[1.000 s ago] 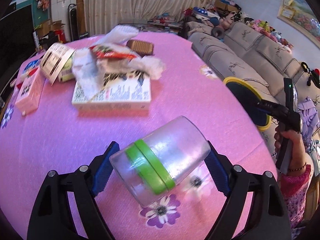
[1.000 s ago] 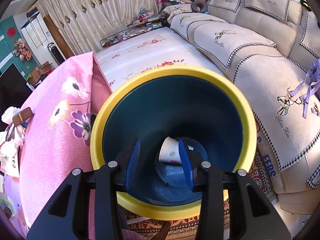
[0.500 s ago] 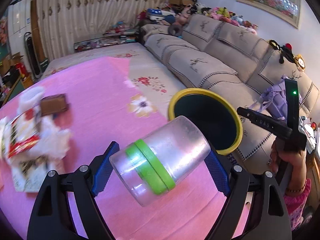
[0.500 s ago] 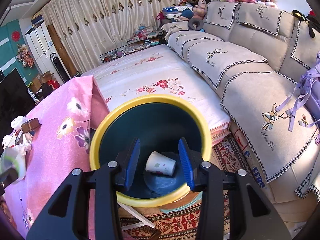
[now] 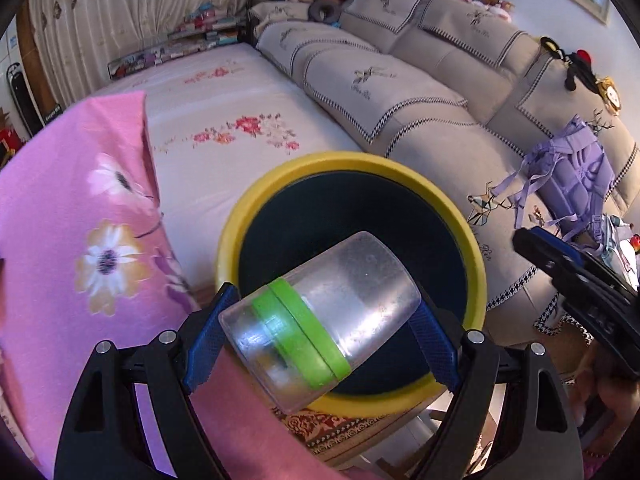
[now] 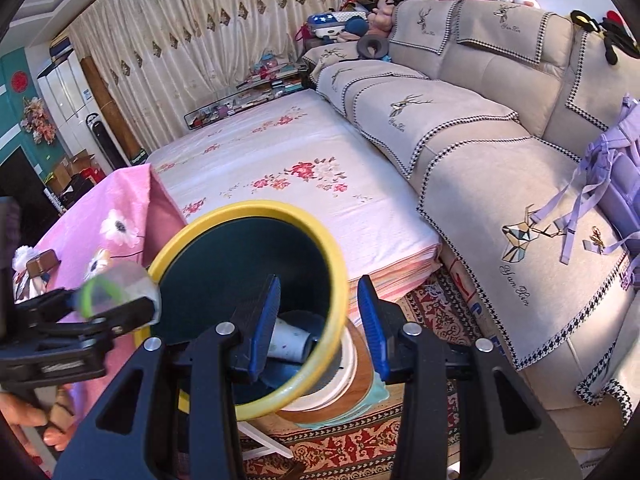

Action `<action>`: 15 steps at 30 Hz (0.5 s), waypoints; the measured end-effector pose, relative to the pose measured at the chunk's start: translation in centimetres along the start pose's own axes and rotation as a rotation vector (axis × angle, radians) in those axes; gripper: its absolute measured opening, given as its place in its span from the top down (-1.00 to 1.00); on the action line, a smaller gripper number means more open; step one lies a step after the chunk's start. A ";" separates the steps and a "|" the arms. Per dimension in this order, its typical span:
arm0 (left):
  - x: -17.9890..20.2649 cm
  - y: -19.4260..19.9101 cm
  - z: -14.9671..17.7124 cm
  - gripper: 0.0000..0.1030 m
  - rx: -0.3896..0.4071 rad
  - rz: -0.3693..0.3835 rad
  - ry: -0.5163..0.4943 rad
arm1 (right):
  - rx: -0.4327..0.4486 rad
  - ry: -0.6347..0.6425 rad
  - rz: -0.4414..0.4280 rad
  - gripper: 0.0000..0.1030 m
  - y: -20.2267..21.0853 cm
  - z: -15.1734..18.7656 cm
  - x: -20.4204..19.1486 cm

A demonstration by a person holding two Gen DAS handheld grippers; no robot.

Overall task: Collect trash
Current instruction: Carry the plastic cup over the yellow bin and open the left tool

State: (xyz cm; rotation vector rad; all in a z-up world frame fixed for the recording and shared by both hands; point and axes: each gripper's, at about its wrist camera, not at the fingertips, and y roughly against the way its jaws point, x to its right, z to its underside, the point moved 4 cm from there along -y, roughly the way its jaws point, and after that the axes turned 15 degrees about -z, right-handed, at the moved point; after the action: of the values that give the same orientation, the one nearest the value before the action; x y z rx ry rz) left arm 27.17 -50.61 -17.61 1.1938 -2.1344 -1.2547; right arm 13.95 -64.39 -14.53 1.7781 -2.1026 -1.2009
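Tilting down over bin (image 5: 472, 240), left tool (image 5: 320, 320) clamps jar (image 5: 320, 316); right tool (image 6: 318, 320) half-open, empty

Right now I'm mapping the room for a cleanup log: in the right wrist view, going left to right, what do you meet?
Pink flowered tablecloth → clear jar with green band → yellow-rimmed bin → patterned sofa cover → purple backpack.

Pink flowered tablecloth (image 5: 60, 280) over the table, crumpled wrappers (image 6: 34, 268) at its far edge.
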 end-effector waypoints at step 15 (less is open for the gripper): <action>-1.3 0.6 -0.8 -0.77 0.052 -0.010 0.038 | -0.013 -0.031 0.010 0.22 -0.1 0.9 1.0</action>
State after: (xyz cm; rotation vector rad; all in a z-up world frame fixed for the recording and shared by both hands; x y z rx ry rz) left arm 28.14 -49.78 -16.56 1.2405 -2.1480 -1.1779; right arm 13.24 -64.79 -15.58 1.7530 -2.1121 -1.2450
